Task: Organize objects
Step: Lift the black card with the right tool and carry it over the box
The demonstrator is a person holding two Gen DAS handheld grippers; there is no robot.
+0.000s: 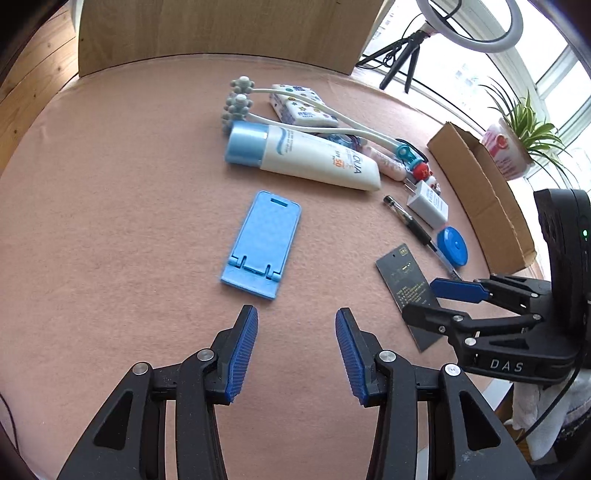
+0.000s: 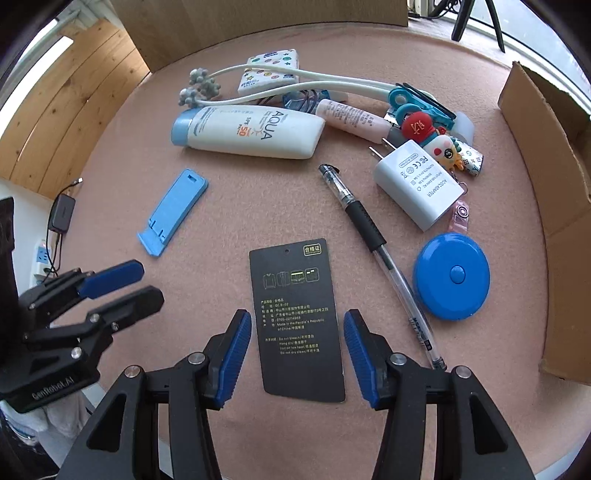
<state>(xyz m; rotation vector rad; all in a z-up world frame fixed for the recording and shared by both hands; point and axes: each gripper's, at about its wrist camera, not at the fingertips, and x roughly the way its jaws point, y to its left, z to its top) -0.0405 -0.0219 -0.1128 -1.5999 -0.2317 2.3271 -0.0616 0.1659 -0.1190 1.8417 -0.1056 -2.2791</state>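
While both tools hover over the pink felt surface [image 1: 110,184], neither holds anything. The left hand-held gripper [image 1: 296,354] has its blue ribbed pads apart over bare felt, just short of the near end of a light blue folding phone stand [image 1: 262,243] that lies flat. The right hand-held gripper [image 2: 297,356] also stands with its pads apart; a black garment tag [image 2: 297,321] with printed text lies flat on the felt between them, and neither pad appears to press on it.

Beyond the tag, a clear pen [image 2: 373,243] with a black grip lies slantwise, and a round blue tape measure [image 2: 452,277] rests just beside it. A white plug adapter [image 2: 417,184] sits farther back, touching a small cartoon keychain figure [image 2: 443,147]. At the far side lies a white sunscreen tube [image 2: 251,133] with a pale blue cap, a smaller pink tube [image 2: 351,118] next to it, a white roller massager [image 2: 207,88] with grey knobs, and a sticker-covered white case [image 2: 269,70] under the massager's arms. A teal clip [image 2: 410,101] lies by the pink tube.

An open cardboard box [image 2: 554,206] stands at the right edge of the surface. Behind it, by the window, are a potted plant [image 1: 517,136] and a ring light [image 1: 469,26] on a tripod.
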